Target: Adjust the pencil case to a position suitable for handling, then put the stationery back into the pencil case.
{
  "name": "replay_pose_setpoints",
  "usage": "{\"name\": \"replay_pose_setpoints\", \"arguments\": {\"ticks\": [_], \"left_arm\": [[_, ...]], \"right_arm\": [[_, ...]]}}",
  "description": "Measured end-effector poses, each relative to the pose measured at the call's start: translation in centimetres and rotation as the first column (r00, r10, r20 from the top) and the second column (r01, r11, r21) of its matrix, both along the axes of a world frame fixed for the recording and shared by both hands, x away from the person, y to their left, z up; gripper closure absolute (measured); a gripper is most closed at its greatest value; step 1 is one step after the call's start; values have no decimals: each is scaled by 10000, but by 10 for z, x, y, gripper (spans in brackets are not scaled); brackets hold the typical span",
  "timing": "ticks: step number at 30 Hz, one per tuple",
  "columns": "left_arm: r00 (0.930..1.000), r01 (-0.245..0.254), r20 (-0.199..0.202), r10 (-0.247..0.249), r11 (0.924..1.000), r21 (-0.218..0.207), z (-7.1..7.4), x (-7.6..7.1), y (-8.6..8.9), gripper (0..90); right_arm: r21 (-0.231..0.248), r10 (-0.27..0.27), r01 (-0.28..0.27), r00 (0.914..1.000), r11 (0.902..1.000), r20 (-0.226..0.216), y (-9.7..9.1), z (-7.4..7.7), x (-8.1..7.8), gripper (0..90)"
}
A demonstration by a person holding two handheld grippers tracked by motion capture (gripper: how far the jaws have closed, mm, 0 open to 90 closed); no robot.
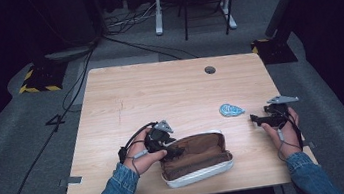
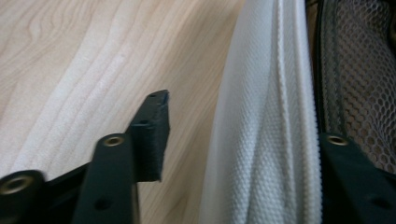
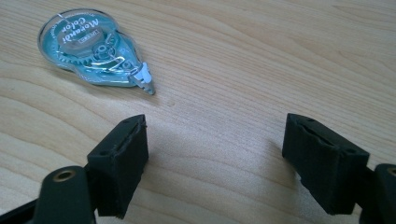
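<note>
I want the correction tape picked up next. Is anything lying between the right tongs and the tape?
Nothing visible does. The right tongs stand open over bare wood, and the teal correction tape lies just ahead of them, slightly off toward one jaw. The open pouch sits off to the side, by the left tongs.

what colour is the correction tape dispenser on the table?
Translucent teal-blue with a white tip, the correction tape dispenser shows best in the right gripper view.

Matt wood table [image 1: 159, 93], woven case [image 1: 205, 171]
</note>
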State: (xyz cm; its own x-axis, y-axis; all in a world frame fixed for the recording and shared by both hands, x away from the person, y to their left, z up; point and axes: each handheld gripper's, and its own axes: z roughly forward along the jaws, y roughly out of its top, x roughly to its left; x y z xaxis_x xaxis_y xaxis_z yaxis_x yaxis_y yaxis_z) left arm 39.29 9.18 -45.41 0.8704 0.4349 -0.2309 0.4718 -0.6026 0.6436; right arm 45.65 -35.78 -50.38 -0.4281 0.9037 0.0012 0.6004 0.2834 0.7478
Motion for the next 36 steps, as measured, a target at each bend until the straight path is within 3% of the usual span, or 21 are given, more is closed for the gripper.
{"name": "replay_pose_setpoints", "arguments": {"ticks": [2,6,12,16,22,32,36], "left_arm": [[9999,-86,75,87,9999,-107,1,0,1,352],[9996,-103,252,111,9994,-318,5,0,2,295],[9985,-121,535,149,9985,-535,12,-2,3,271],[9959,-265,835,345,9951,-953,23,-4,7,273],[9911,-577,1122,711,9913,-1183,31,-3,15,275],[9755,-1232,1604,1504,9781,-1677,42,-3,31,275],[9605,-1720,1954,1980,9748,-1423,43,-1,43,267]], "right_arm": [[5,2,-2,10000,10000,2,0,0,0,226],[-3,3,-3,10000,10000,3,0,0,0,226],[4,3,-3,10000,10000,3,0,0,0,226],[3,3,-3,10000,10000,3,0,0,0,226],[1,4,-4,10000,10000,4,0,0,0,226],[-7,7,-7,10000,10000,-6,0,0,0,227],[-7,18,-18,10000,10000,-8,0,0,0,227]]}}
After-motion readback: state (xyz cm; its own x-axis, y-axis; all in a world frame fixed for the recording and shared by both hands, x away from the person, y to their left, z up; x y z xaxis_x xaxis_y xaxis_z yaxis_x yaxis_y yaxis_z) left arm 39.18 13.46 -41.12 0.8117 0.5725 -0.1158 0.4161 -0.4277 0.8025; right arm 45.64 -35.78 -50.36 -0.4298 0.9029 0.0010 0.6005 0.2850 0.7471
